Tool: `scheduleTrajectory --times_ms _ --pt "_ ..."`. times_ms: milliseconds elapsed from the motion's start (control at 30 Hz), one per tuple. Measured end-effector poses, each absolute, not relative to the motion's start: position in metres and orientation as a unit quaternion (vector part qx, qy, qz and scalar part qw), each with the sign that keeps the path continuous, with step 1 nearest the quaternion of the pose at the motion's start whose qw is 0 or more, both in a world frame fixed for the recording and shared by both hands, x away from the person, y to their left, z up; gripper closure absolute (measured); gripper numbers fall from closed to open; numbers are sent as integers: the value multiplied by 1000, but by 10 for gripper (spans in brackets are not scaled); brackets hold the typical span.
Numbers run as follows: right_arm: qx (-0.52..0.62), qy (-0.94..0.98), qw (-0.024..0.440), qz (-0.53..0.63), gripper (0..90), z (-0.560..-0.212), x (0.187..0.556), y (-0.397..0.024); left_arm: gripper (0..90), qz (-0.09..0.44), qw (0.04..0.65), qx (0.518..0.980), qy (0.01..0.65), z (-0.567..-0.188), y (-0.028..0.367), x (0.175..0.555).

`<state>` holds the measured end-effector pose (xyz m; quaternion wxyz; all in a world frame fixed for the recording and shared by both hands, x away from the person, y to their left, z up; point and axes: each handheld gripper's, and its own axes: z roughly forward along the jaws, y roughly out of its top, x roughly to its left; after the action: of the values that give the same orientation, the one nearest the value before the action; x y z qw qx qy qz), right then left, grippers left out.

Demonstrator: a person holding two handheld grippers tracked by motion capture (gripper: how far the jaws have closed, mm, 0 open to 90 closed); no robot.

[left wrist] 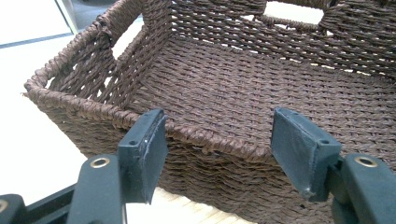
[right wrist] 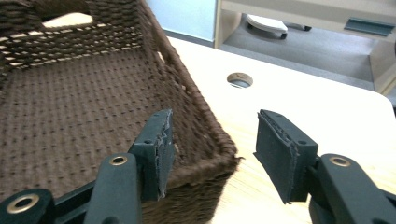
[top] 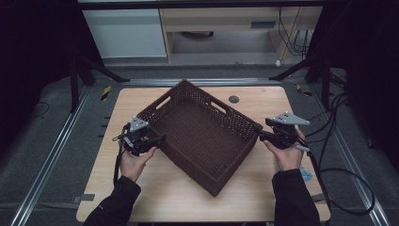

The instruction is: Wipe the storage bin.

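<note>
**Two tools set at opposite corners of one basket**

Two tools are held at a brown woven basket (top: 200,134), which is set cornerwise at the middle of the pale wooden counter (top: 155,193). The basket is empty, and handle slots are cut in its far walls.

The left tool (top: 157,140) is held by the left hand (top: 133,160) at the basket's left corner. In the left gripper view its jaws are spread wide, and a stretch of the basket's rim (left wrist: 219,142) is seen between them; the pads stand clear of the weave on both sides, so nothing is gripped. Whether the rim is actually touched by the jaws cannot be told.

The right tool (top: 261,135) is held by the right hand (top: 288,155) at the basket's right corner. In the right gripper view its jaws are likewise parted: one pad (right wrist: 161,151) is placed over the inside of the corner, close against the wall, and the other is held outside over bare counter, apart from the weave. The corner (right wrist: 219,161) is thus straddled but not clamped.

A round cable hole (top: 234,99) is seen in the counter beyond the basket's far right wall. Cables are trailed from both tools, and dark sleeves are seen at the near edge.
</note>
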<state>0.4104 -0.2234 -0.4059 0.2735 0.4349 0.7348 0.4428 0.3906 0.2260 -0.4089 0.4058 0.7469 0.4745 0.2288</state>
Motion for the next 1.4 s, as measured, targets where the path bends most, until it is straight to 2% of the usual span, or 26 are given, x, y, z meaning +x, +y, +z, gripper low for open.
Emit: scheduleTrajectory --times_ms 200,367,800,1000,1400 --pt "442 737 265 438 496 -418 421 -228 354 231 402 749 474 -409 226 392" --pt "439 743 239 446 622 -420 419 -227 354 235 399 749 474 -409 225 392" --pt "422 755 232 446 614 -410 406 -216 373 242 395 744 483 -409 233 398" --pt "413 768 251 421 772 -418 417 -211 381 256 383 745 482 -407 227 395" --pt "405 785 219 415 820 -414 398 -211 361 242 392 745 482 -403 221 380"
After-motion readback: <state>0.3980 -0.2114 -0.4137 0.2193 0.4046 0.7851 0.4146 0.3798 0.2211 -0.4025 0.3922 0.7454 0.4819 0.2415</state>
